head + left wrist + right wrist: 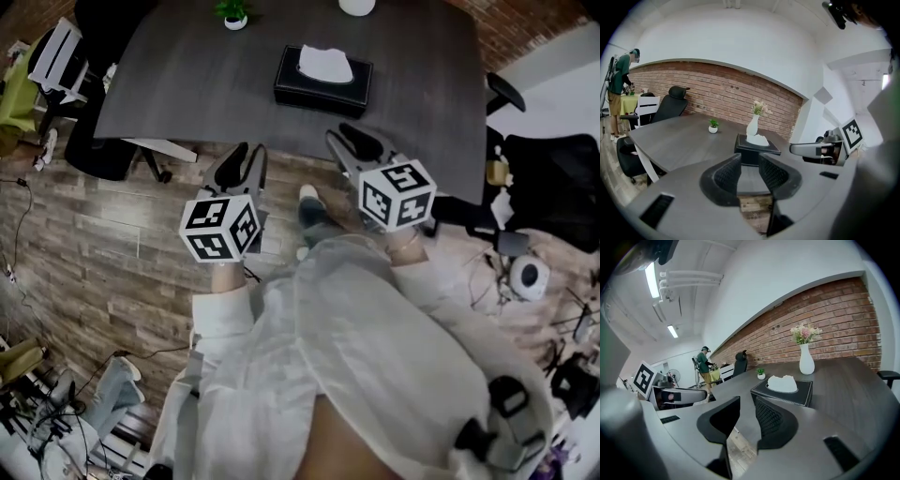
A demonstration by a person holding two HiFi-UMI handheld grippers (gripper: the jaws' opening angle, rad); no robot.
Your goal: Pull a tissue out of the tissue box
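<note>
Dark tabletop carries the black tissue box straight ahead of both tools, a white tissue bunched in its slot. Left tool and right tool hover short of the near edge, jaws apart, empty. Potted plant stands beyond, leftward.

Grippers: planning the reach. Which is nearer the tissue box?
The right gripper: from the head view, it lies closer to the tissue box than the left gripper.

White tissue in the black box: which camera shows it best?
Right gripper view: the white tissue stands clear above its black box. Head view shows it flat from above; left gripper view merges it with a white vase.
</note>
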